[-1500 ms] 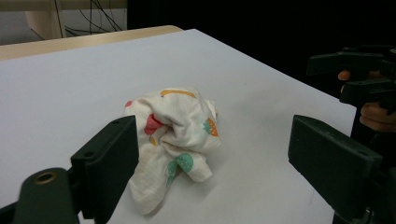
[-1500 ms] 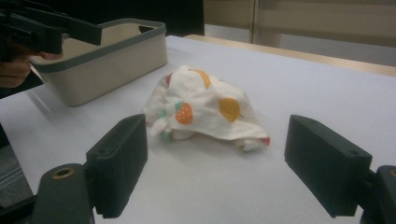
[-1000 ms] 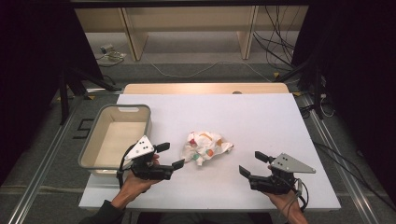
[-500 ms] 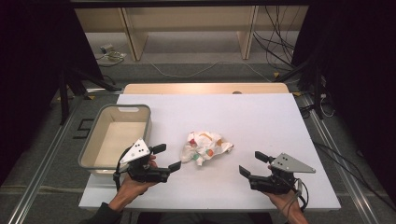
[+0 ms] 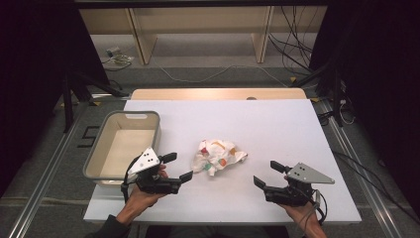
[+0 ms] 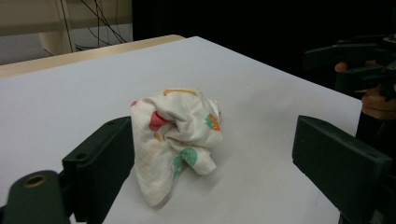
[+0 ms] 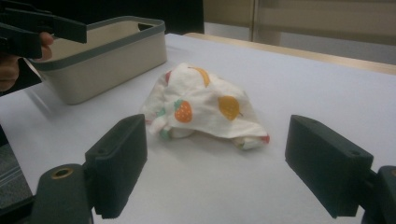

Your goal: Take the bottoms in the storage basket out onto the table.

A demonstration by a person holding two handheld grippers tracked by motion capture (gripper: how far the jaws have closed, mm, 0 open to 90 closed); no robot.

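Note:
A crumpled white cloth [image 5: 217, 156] printed with strawberries and oranges lies on the white table [image 5: 277, 124], near the middle. My left gripper [image 5: 178, 167] is open just left of it, its jaws aimed at the cloth. In the left gripper view the cloth [image 6: 175, 135] sits close ahead between the spread jaws of that gripper [image 6: 217, 144], nearer the left one. My right gripper [image 5: 266, 173] is open a short way right of the cloth, apart from it. In the right gripper view the cloth [image 7: 205, 107] lies beyond that gripper's [image 7: 219, 140] wide jaws.
A beige bin [image 5: 124, 115] with a grey rim stands at the table's left, empty, just behind my left hand. It also appears as the bin [image 7: 102, 70] left of the cloth. A wooden strip [image 5: 218, 93] runs along the table's far edge. Cables lie on the floor beyond.

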